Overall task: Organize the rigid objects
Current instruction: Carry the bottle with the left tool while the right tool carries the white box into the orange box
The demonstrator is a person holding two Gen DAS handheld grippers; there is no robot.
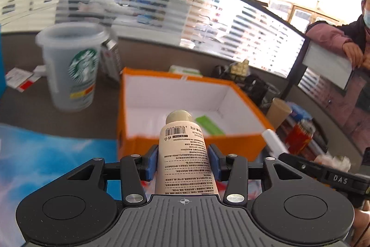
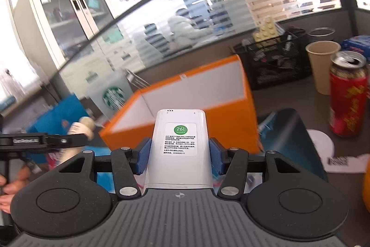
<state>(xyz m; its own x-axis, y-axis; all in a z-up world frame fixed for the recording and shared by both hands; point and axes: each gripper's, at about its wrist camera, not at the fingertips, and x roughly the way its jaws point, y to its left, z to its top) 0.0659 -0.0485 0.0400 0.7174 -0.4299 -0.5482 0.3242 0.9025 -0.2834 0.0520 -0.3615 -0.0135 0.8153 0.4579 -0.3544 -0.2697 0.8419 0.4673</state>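
My left gripper (image 1: 183, 157) is shut on a cream tube (image 1: 185, 149) with printed text and a barcode, cap pointing forward. Just ahead lies an orange box (image 1: 143, 140) with white inner walls; a green flat item (image 1: 209, 125) lies on its floor. My right gripper (image 2: 179, 154) is shut on a white remote control (image 2: 180, 147) bearing a green "26" sticker. It faces the same orange box (image 2: 231, 122) from the other side. The cream tube (image 2: 79, 130) and the left gripper's body show at the left of the right wrist view.
A clear Starbucks cup (image 1: 74, 66) stands left of the box. A paper cup (image 2: 322, 66), a red can (image 2: 348, 94) and a black crate (image 2: 275, 61) stand to the right. A blue sheet (image 1: 46, 154) covers the near desk. A person (image 1: 353, 38) leans on the partition.
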